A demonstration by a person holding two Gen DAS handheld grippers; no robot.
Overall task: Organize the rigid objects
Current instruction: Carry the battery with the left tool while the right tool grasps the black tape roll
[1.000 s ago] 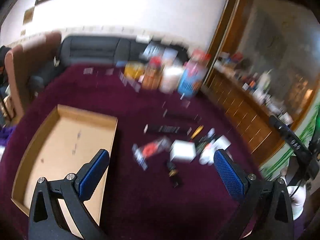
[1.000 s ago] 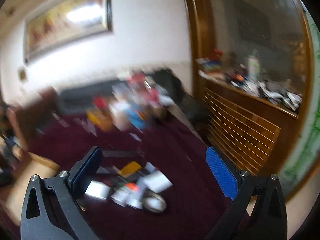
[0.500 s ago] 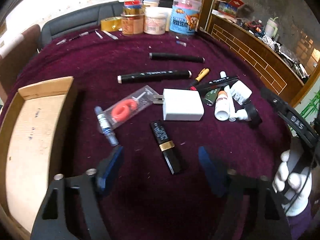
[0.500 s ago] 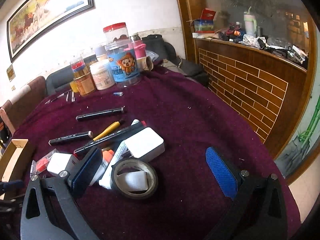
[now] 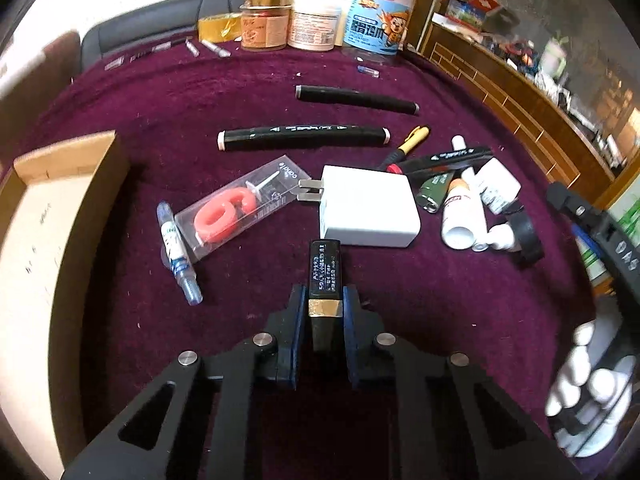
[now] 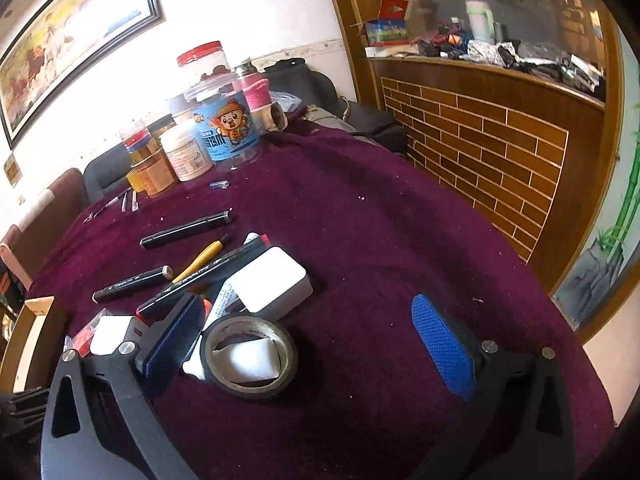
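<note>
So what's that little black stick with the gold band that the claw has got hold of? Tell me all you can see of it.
The black stick is a slim, square-sided tube, glossy like plastic, with a gold band around its middle and small white print on top. It looks like a lipstick. The left claw is shut on it, its pads pressing both sides at the band. It points away from the camera; its far end lies just short of the white charger.

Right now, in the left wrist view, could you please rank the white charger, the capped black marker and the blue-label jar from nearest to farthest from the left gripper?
1. White charger, just ahead of the left gripper.
2. Capped black marker, mid-table.
3. Blue-label jar, far edge.
</note>
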